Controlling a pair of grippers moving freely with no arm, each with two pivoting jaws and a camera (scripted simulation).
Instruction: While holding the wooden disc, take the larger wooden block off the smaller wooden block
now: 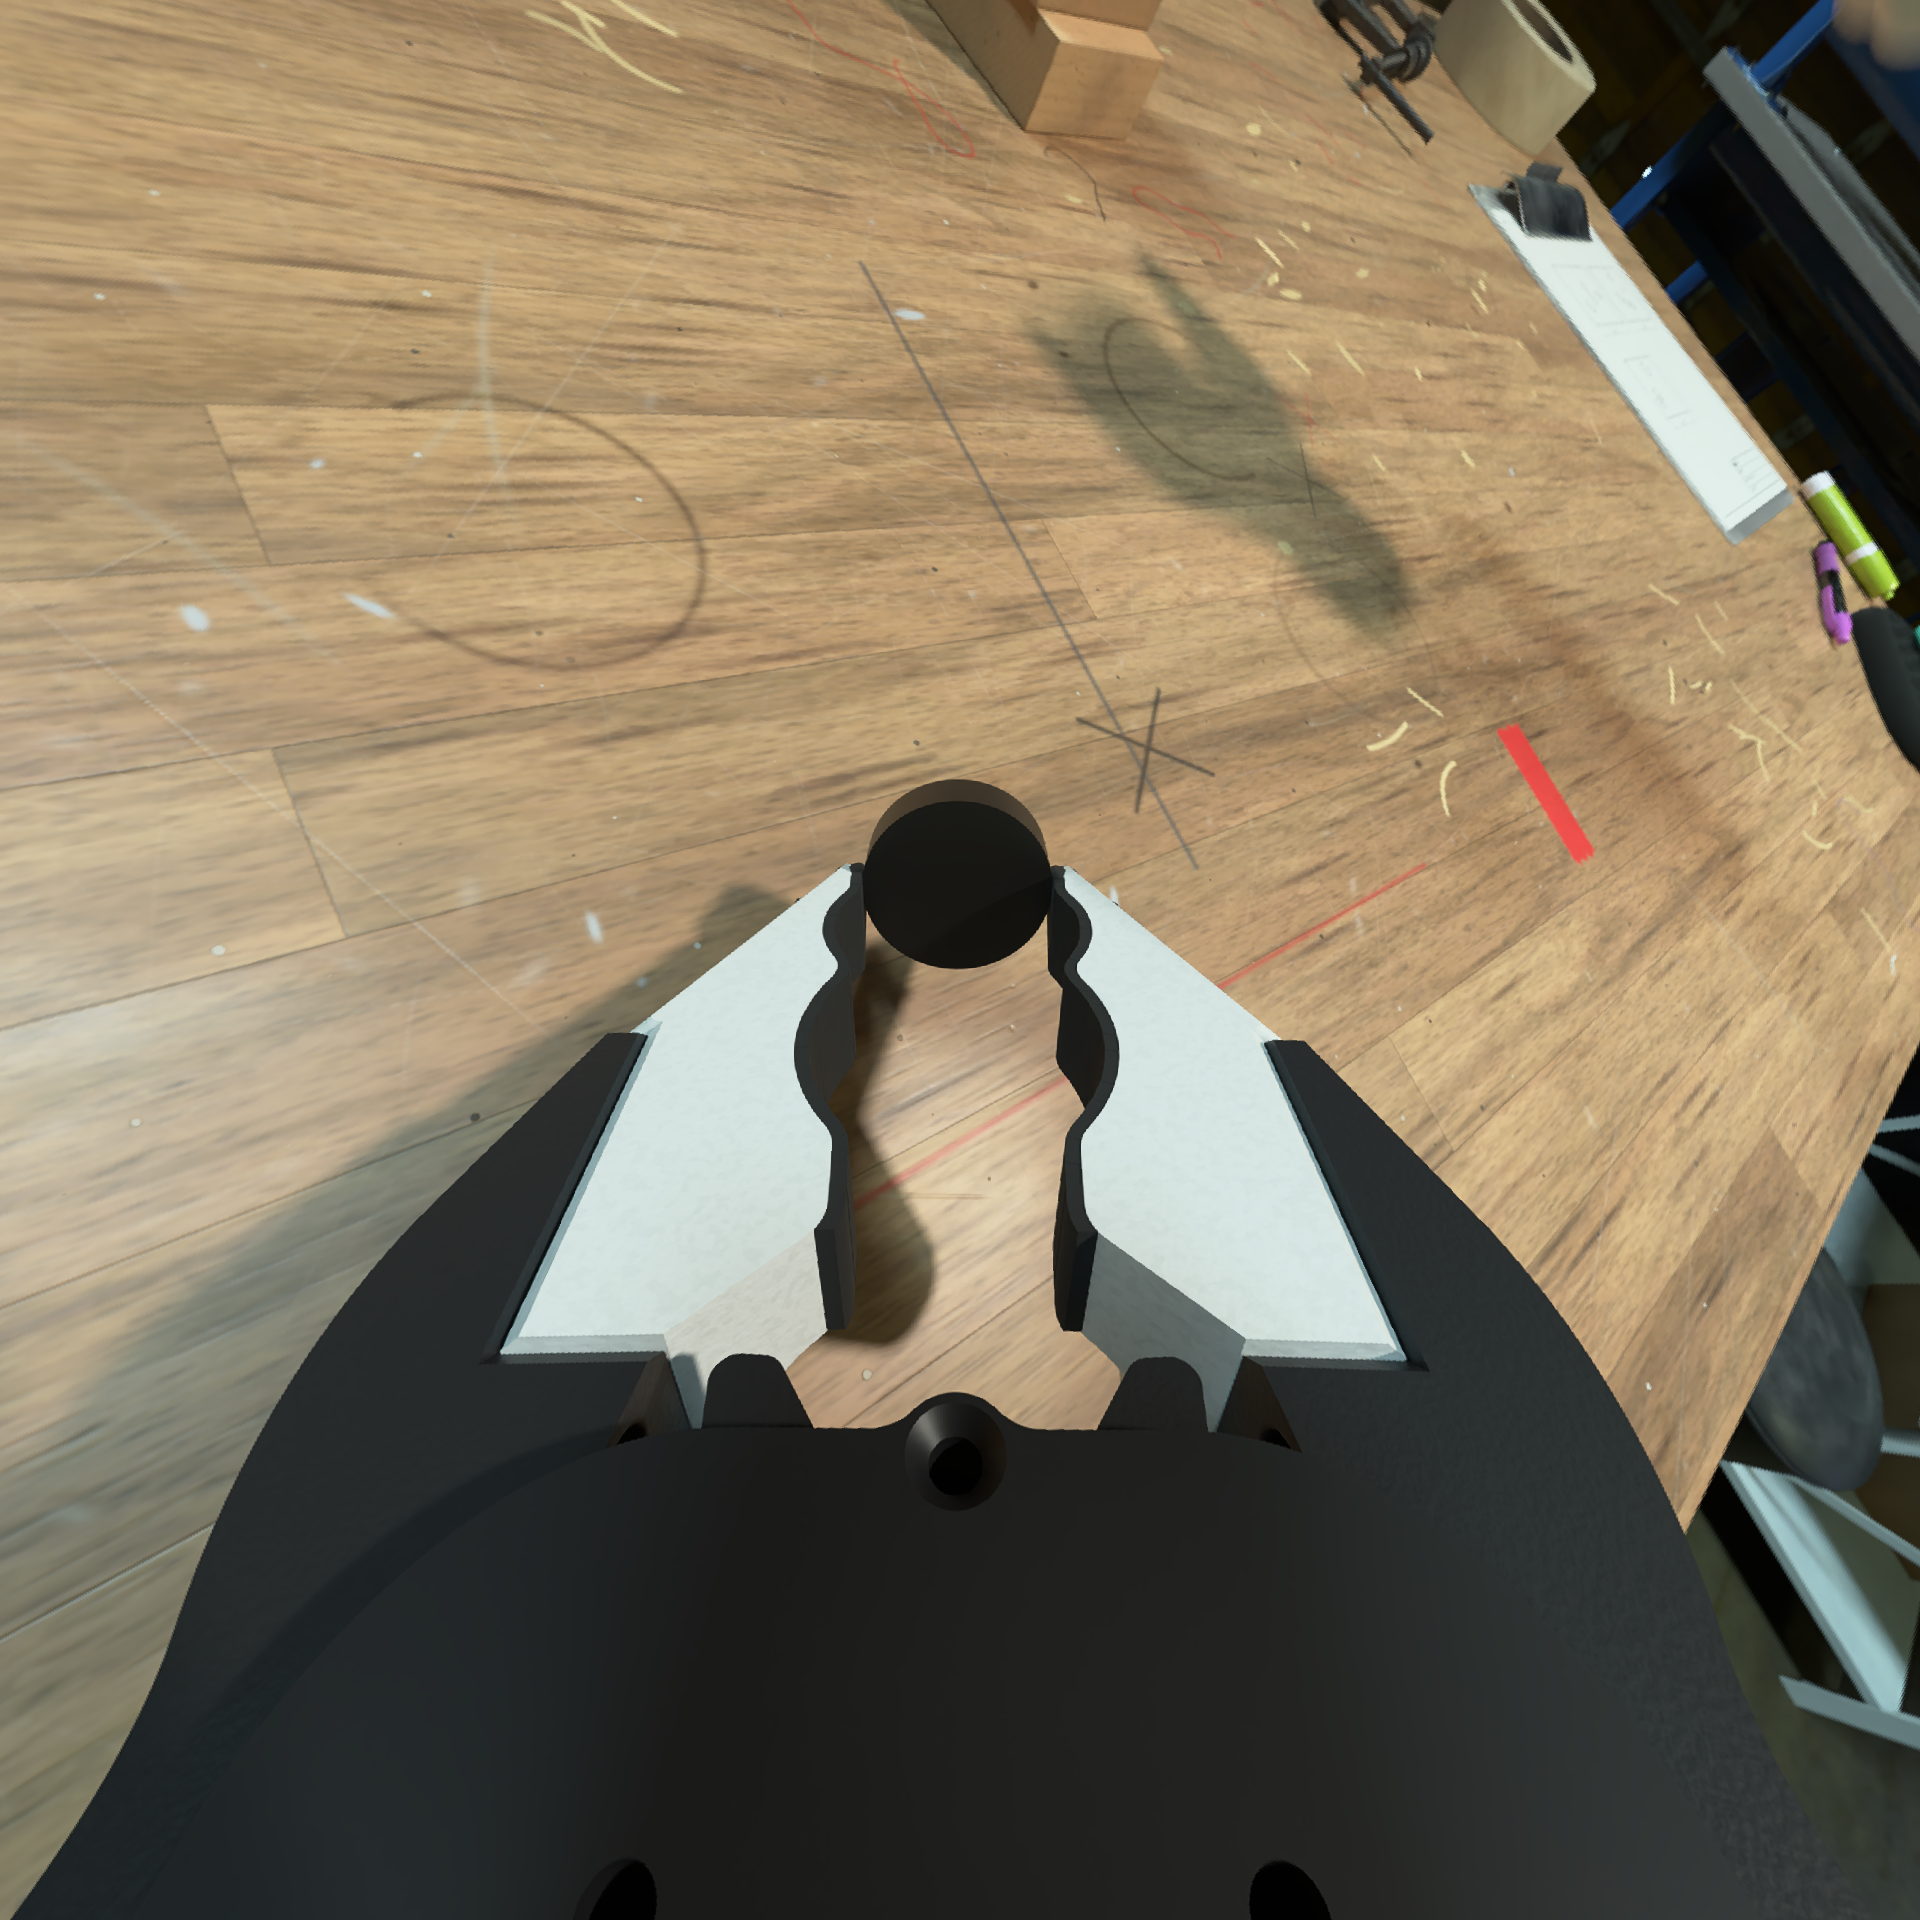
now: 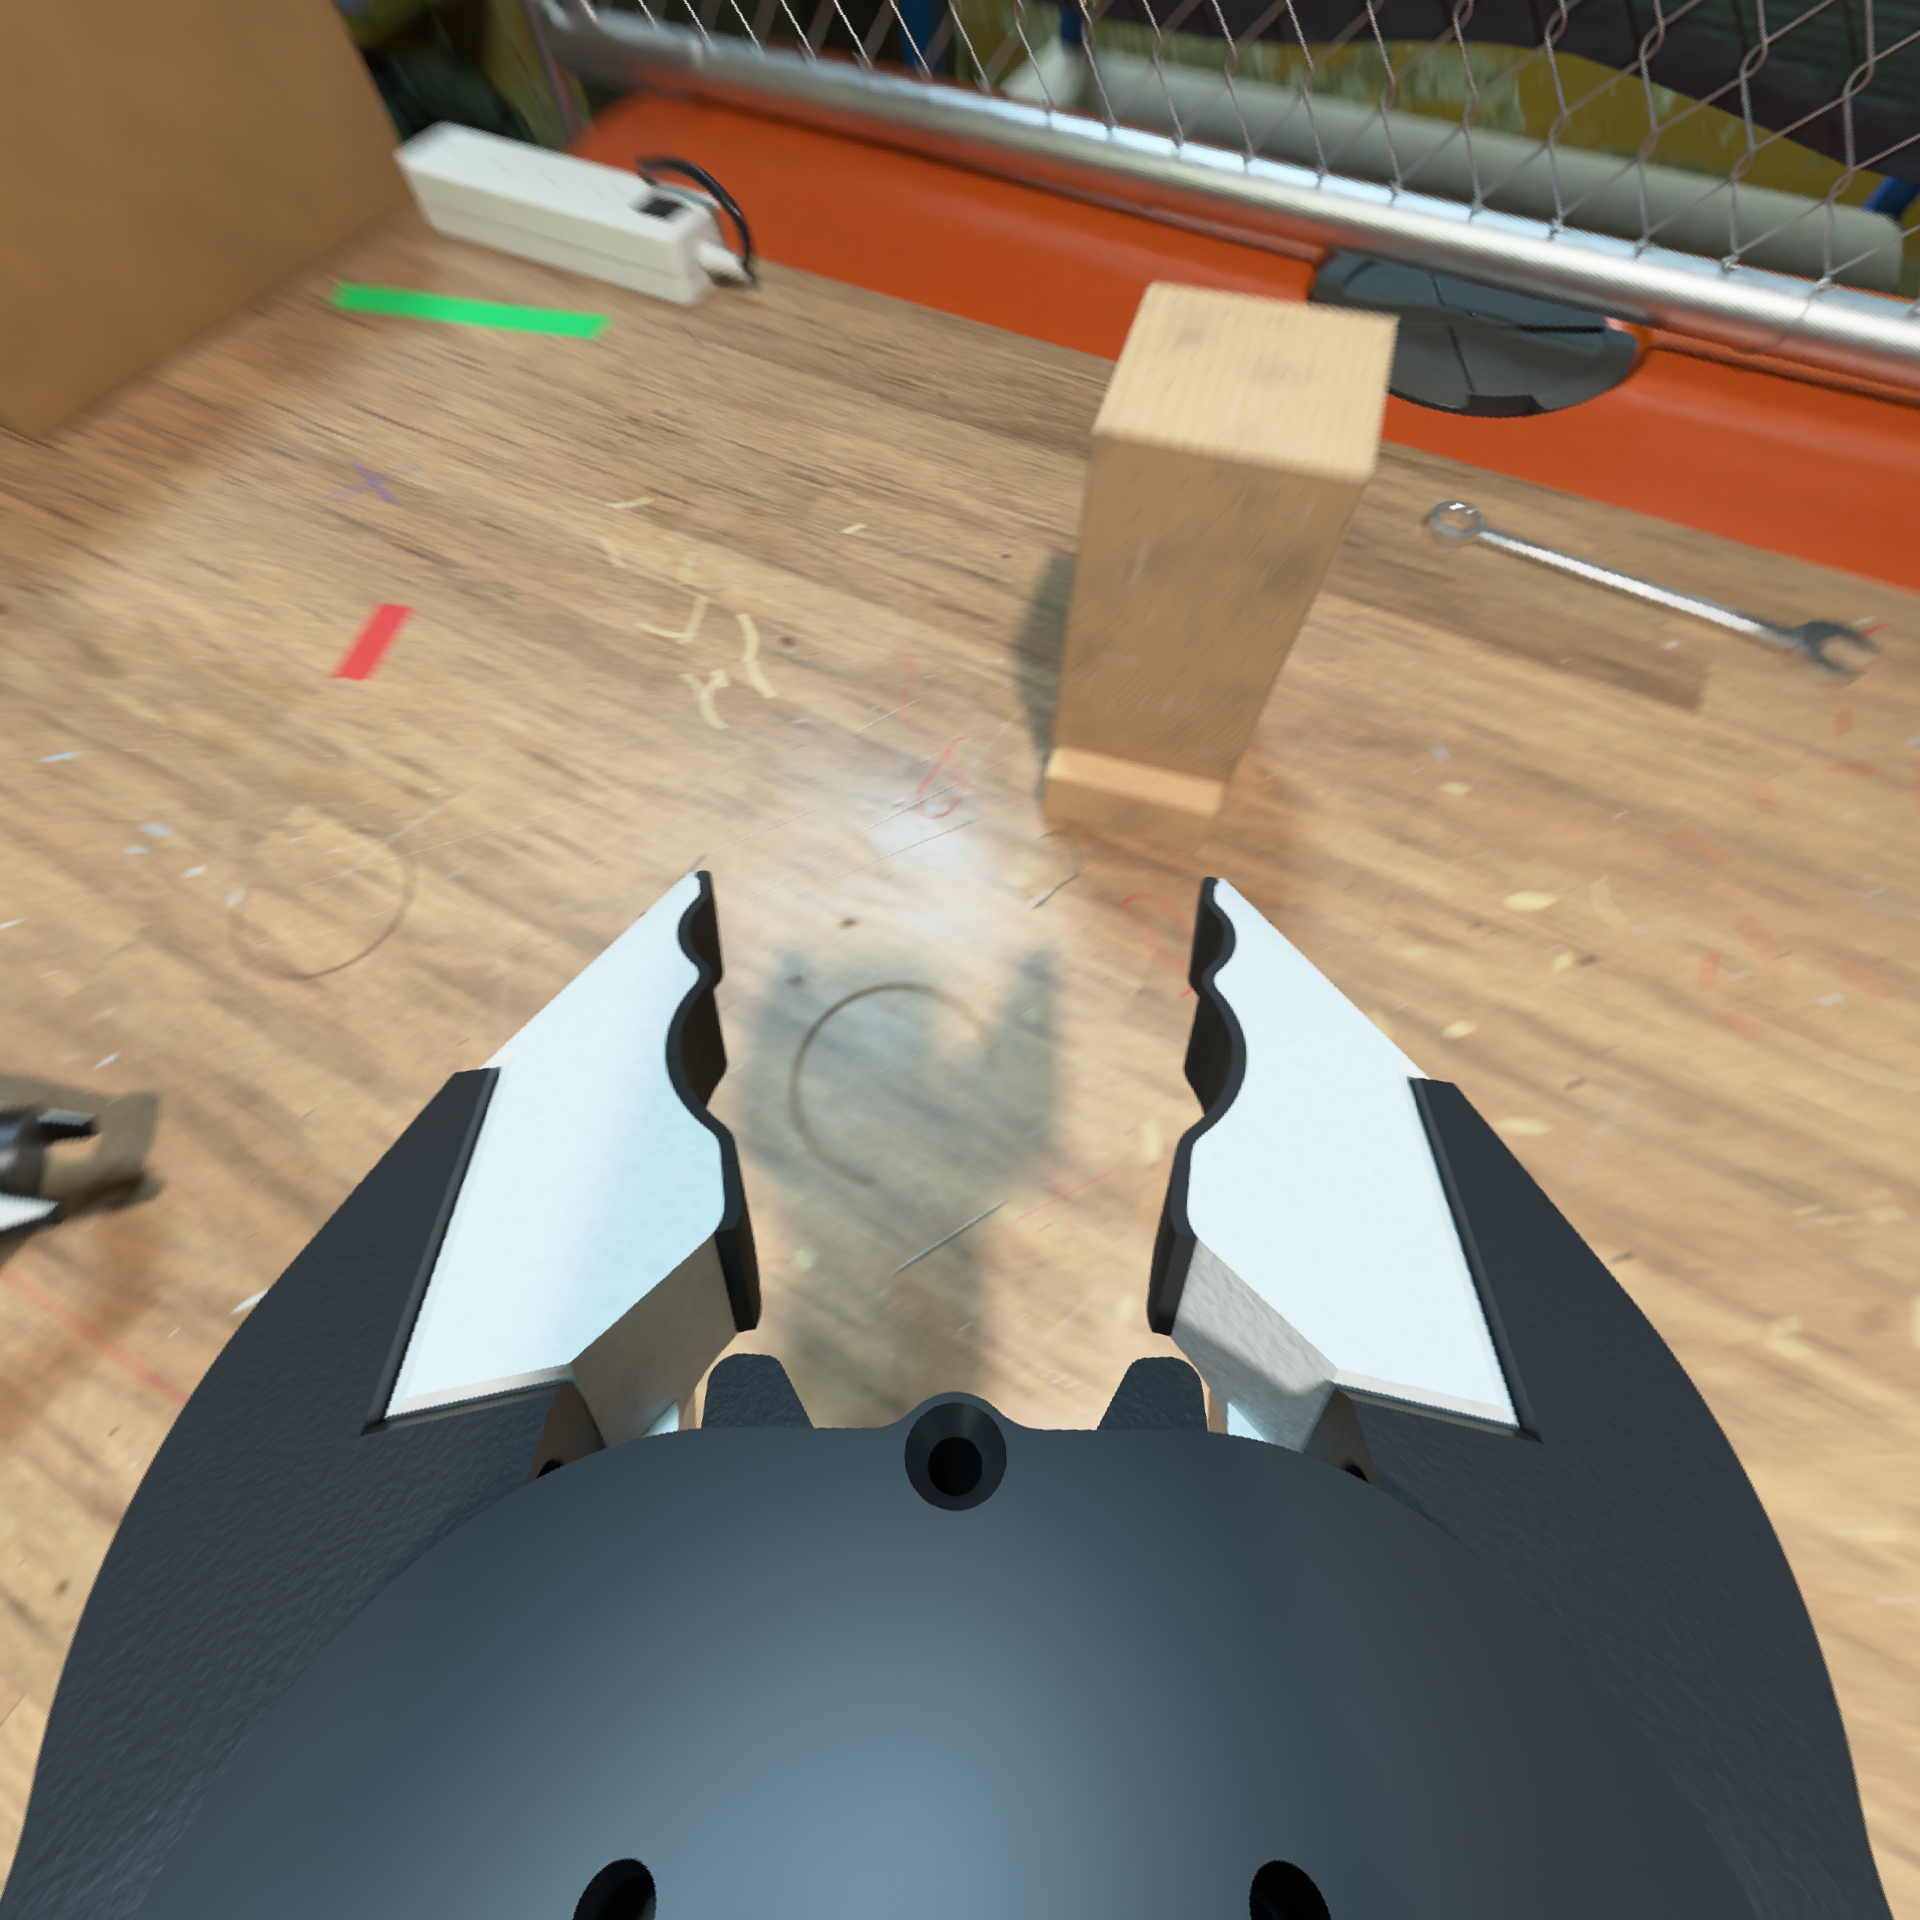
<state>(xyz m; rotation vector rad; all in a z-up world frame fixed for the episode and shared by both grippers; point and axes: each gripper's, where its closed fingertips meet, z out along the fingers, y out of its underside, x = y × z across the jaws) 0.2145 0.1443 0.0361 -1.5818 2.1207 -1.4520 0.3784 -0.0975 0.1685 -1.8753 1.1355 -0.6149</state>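
My left gripper (image 1: 956,883) is shut on the wooden disc (image 1: 956,878), which looks dark in shadow and is held by its rim above the workbench. In the right wrist view the larger wooden block (image 2: 1216,520) stands upright on the smaller wooden block (image 2: 1127,798), ahead and slightly right of my right gripper (image 2: 954,883). That gripper is open and empty, short of the stack and above the table. The stack also shows at the top edge of the left wrist view, the smaller block (image 1: 1091,73) partly cut off.
A wrench (image 2: 1652,592) lies right of the stack. A white power strip (image 2: 566,213) and a cardboard box (image 2: 156,187) stand at the back left. A clipboard (image 1: 1631,343), markers (image 1: 1855,540) and a tape roll (image 1: 1522,62) lie along the workbench's right edge (image 1: 1766,1299).
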